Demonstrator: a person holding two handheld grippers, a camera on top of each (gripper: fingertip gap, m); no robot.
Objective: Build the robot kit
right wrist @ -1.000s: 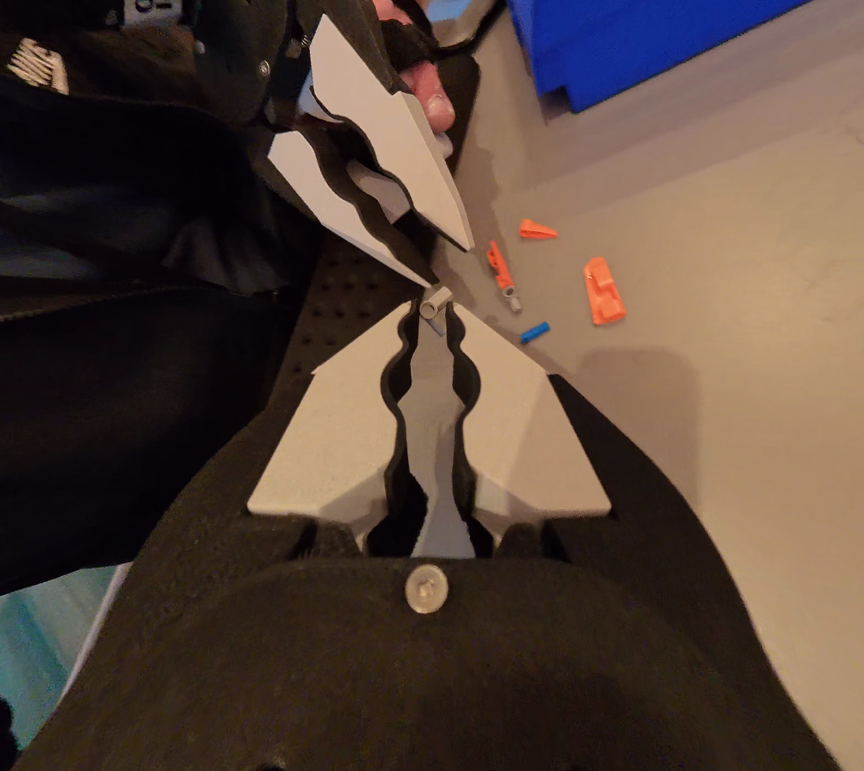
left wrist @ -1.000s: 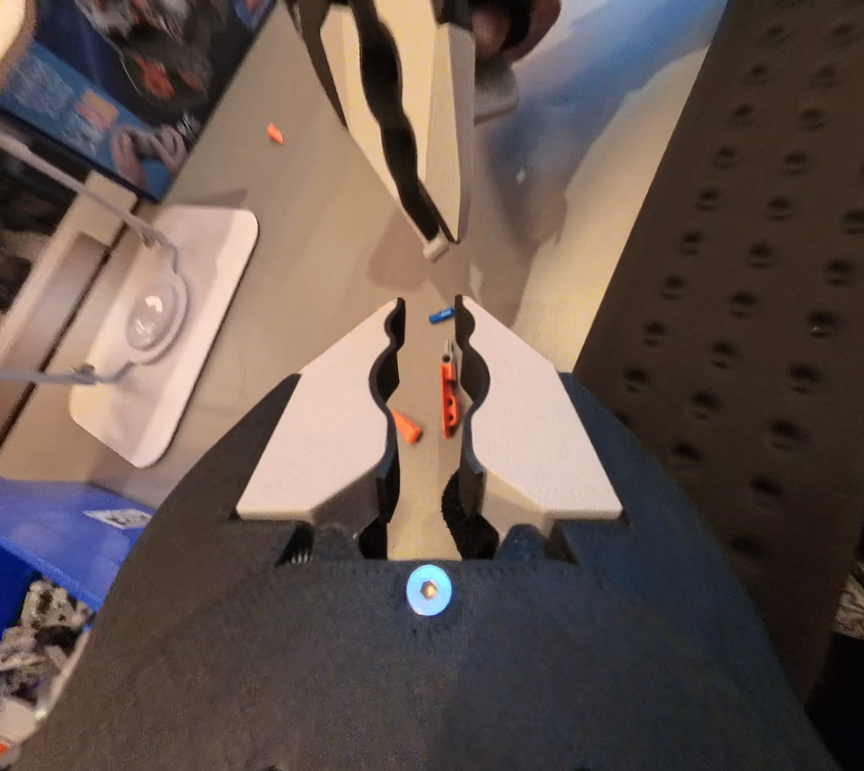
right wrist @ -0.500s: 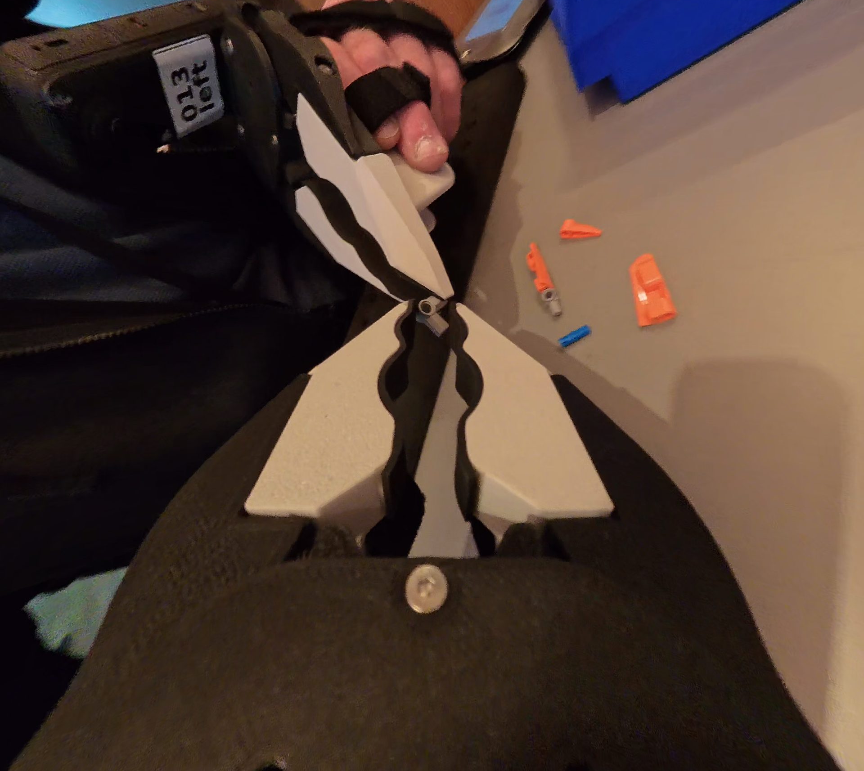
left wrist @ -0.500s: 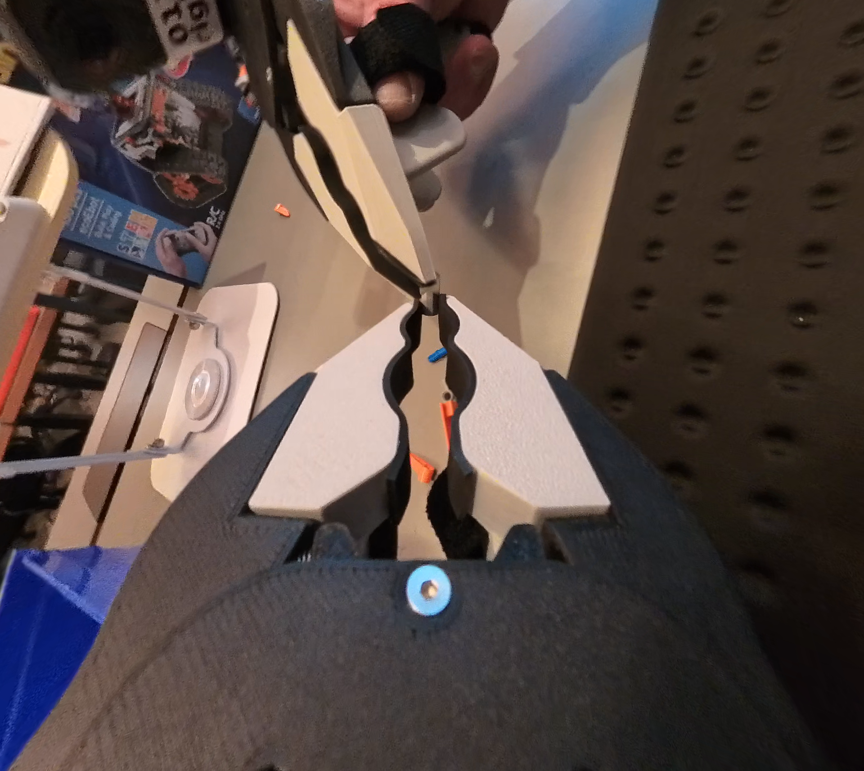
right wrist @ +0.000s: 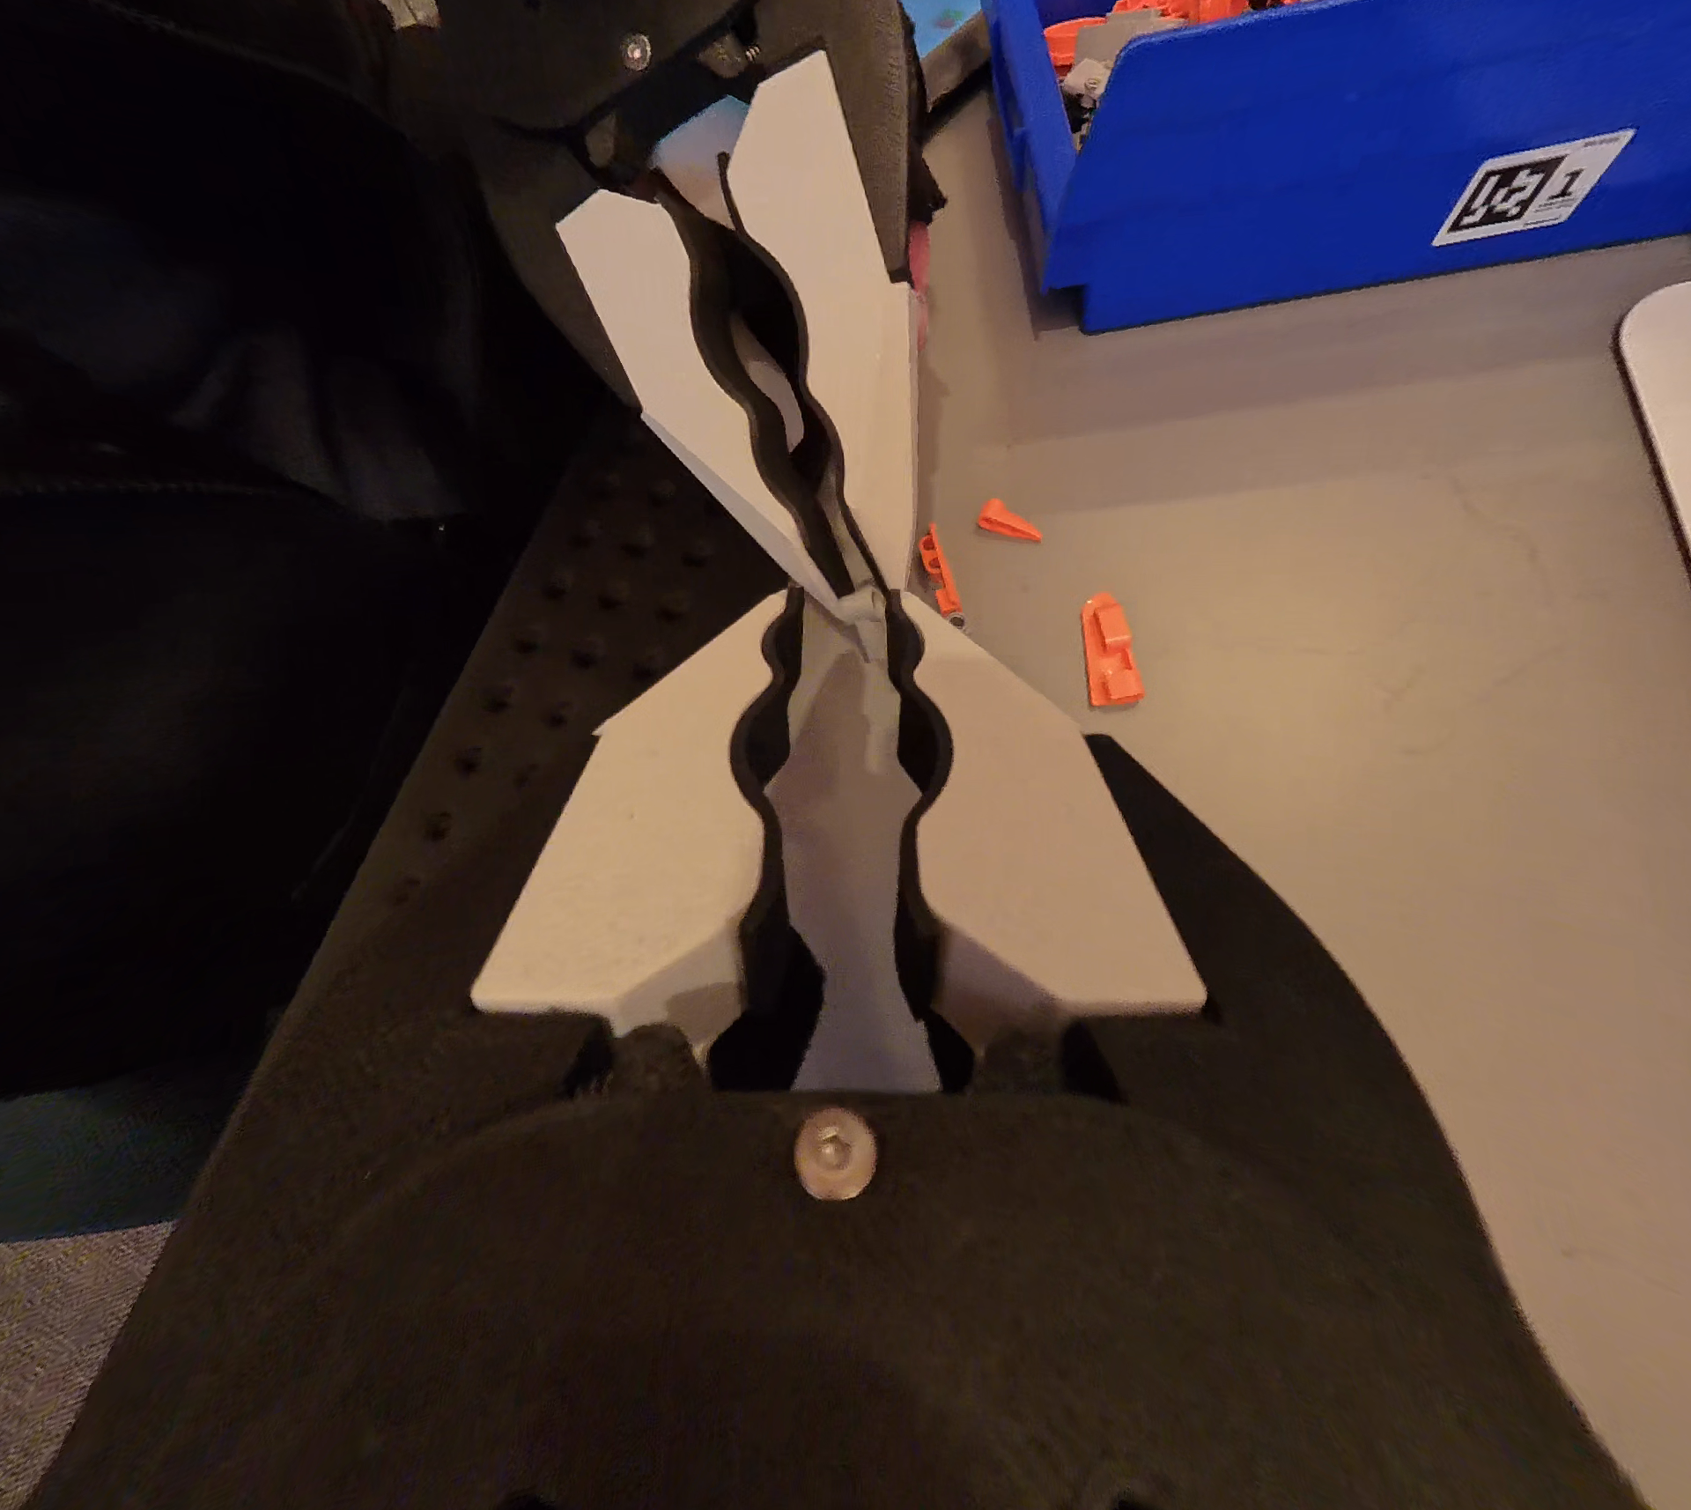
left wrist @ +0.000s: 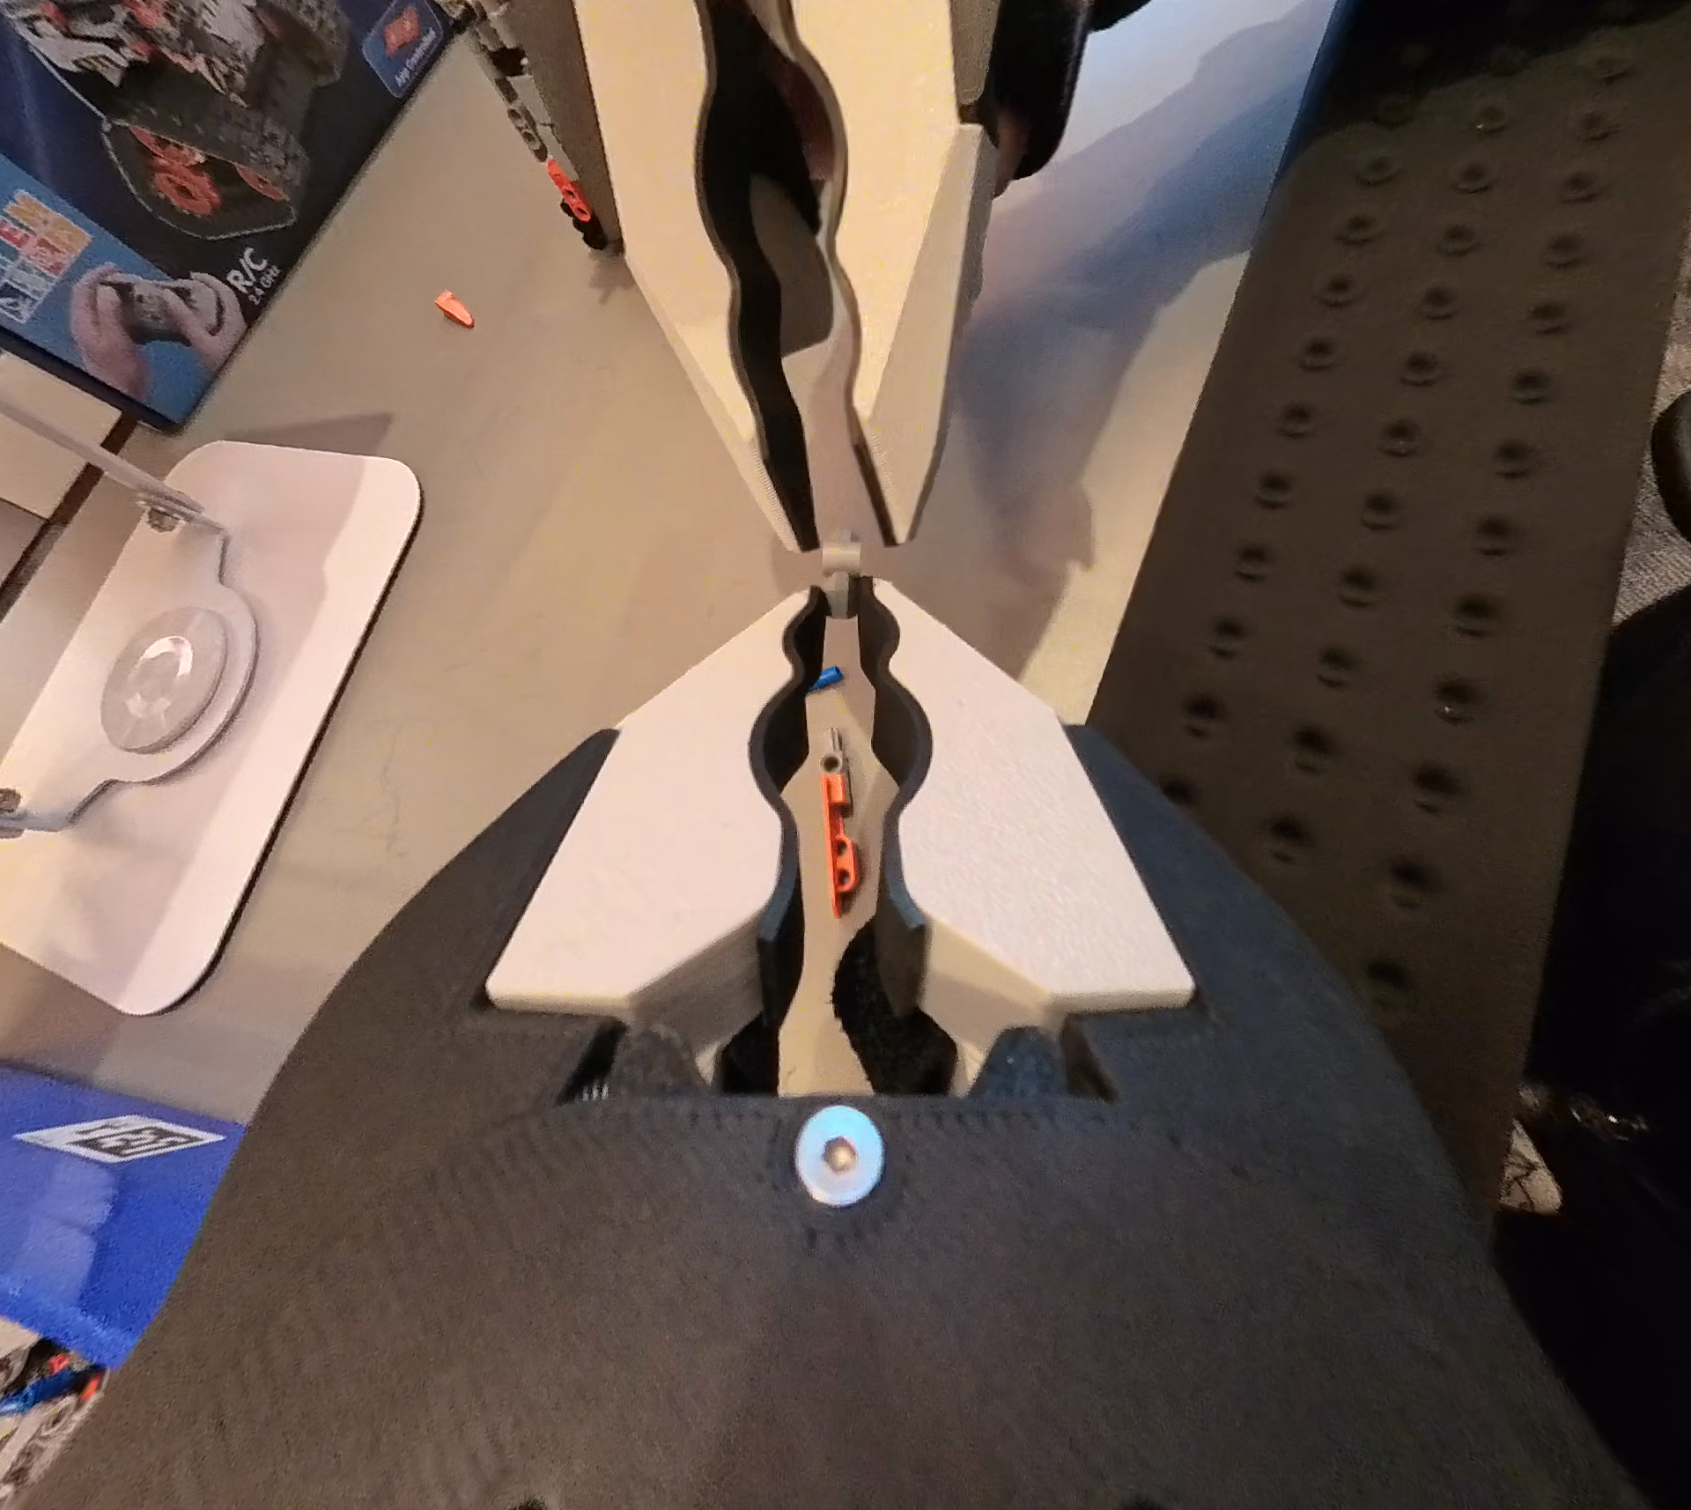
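Observation:
A small grey connector piece is pinched where the two grippers meet tip to tip above the grey table. My left gripper comes from below, its tips closed on the piece's lower end. My right gripper comes from above and is shut on the upper end. In the right wrist view the right gripper and the left gripper meet on the same grey piece. On the table below lie an orange beam with a grey pin and a blue pin.
An orange wedge, an orange flat part and the orange beam lie loose on the table. A blue bin holds several parts. A white stand base, a toy box and a black dotted mat border the table.
One second ago the left gripper was open and apart from the right gripper's grey piece. The tips have come together, and the left gripper has closed on the piece.

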